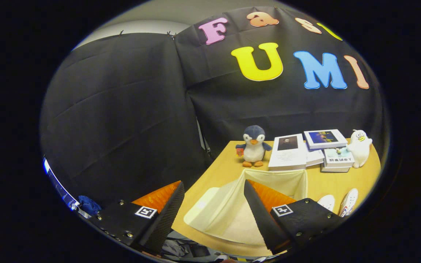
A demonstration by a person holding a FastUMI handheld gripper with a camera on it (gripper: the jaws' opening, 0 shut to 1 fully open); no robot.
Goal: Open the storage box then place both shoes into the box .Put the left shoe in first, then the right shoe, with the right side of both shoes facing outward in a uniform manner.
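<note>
Two shoes [338, 204] lie side by side on the table [225, 171], just right of our box [254, 204], whose lid hangs open leftward. Our gripper [212, 208] hovers with fingers apart, empty, the box just ahead between them. Beyond sit a penguin [253, 146], books [309, 149] and a white toy [359, 146].

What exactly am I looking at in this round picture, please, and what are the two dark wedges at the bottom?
The wedges are the two fingers of hand-held tongs; a person carries them, with no robot arm. The camera rides on the tongs and looks forward along the fingers, so the view bends. The tongs are open and hold nothing. Between and just beyond the fingers a cream fabric storage box sits on a wooden table, its lid folded open. Two white shoes lie beside the box. Further back stand a toy penguin, some books and a white plush toy.
</note>
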